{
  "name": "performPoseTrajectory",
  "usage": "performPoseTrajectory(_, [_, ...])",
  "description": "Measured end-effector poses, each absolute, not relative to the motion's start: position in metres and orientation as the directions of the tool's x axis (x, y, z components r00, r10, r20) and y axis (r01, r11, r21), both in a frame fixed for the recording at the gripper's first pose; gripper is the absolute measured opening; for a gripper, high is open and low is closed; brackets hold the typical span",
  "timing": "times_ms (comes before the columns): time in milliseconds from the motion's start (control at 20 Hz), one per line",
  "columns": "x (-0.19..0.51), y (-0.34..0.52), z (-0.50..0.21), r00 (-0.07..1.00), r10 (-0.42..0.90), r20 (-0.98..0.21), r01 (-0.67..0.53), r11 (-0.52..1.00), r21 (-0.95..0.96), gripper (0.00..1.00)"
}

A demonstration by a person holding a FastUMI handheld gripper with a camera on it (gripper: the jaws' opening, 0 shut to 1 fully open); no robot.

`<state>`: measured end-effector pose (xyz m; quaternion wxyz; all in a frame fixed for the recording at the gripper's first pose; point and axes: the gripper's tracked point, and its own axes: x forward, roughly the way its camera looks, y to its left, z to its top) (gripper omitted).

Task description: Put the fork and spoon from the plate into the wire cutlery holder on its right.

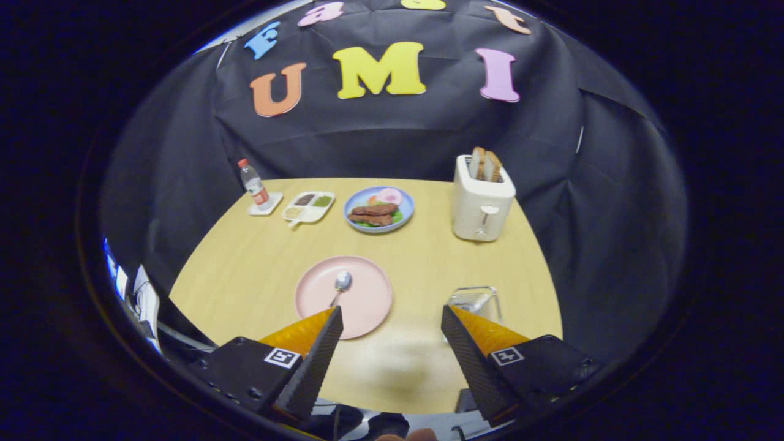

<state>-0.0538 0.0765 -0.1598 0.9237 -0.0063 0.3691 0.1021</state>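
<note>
1. Your gripper [390, 318] is spread wide and holds nothing; both fingers hang over the near part of the table [245, 269], well short of the cutlery.
2. The spoon [340, 285] lies on the pink plate [367, 294], ahead of your left finger and a little to the left of the gap between the fingers. It sits apart from both fingers.
3. Its long axis runs near-to-far with a slight lean: the bowl is at the far end, and the handle points back toward your left fingertip. I judge you would need to shift left and forward, and close across the handle, not along it.
4. The holder [474, 301] stands to the right of the plate, just beyond your right finger, whose tip covers its near lower part.
5. No fork can be made out on the plate. The holder's wires are thin and glinting, so you cannot tell whether anything stands inside it.
6. The toaster [482, 199], the food plate [380, 209], the sauce tray [308, 206] and the bottle [253, 184] stand far back, well clear of your path.
</note>
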Motion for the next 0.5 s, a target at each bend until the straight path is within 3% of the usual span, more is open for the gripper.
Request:
performPoseTrajectory(150, [-0.063,0.134,-0.204,0.673,0.229,-0.703,-0.2,0.972,0.126,0.96])
performPoseTrajectory(350, [-0.05,0.167,-0.257,0.649,0.194,-0.736,-0.174,0.979,0.106,0.97])
performPoseTrajectory(500, [-0.035,0.178,-0.29,0.628,0.153,-0.763,-0.144,0.986,0.08,0.89])
